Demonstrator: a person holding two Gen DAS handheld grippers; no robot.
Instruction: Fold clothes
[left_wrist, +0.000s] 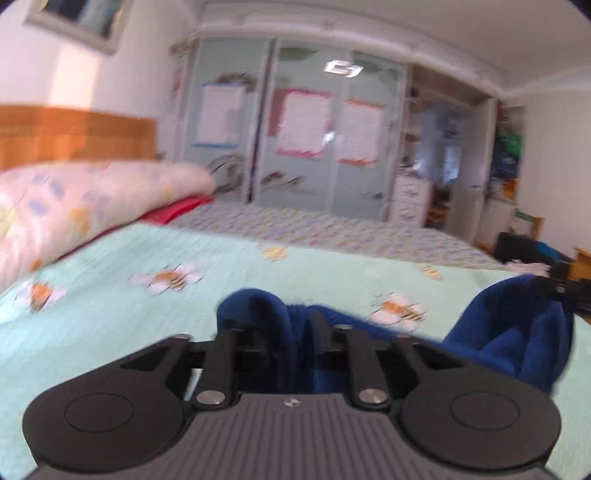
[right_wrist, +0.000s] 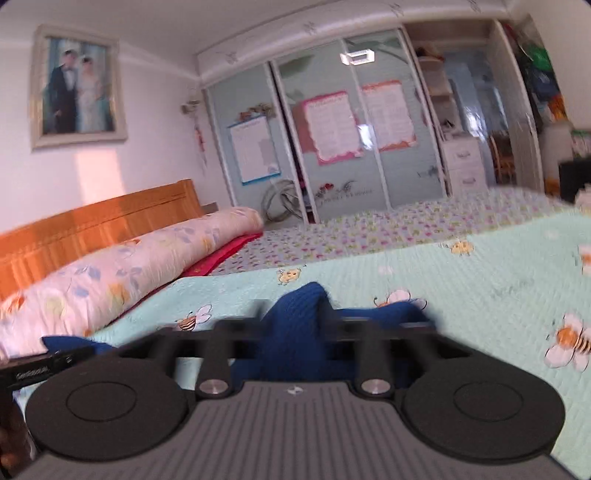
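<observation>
Starting at the left, a rolled floral quilt (left_wrist: 85, 206) lay along the bed's headboard edge, with the mint bee-print bedspread (left_wrist: 147, 251) stretching right toward the foot. On that bedspread, near the edge closest to the person, sat the task's thing: a blue knitted garment (left_wrist: 513, 332), bunched and lifted at two points. The left claw (left_wrist: 284, 332) stood fairly narrow with a fold of the blue knit rising between its fingers; motion blur hid whether the pads truly pressed, so I could not tell if it gripped. Further right, the right claw (right_wrist: 295, 321) stood wider, a peak of the same cloth between its fingers, and again the pinch itself was unclear. Both pointed across the bed toward the wardrobe (right_wrist: 332, 129). To do this step well, I judged, both claws needed a firm bite on matching edges, kept level and apart enough to hold the knit taut, then carried together so the fold landed flat without a twist.
</observation>
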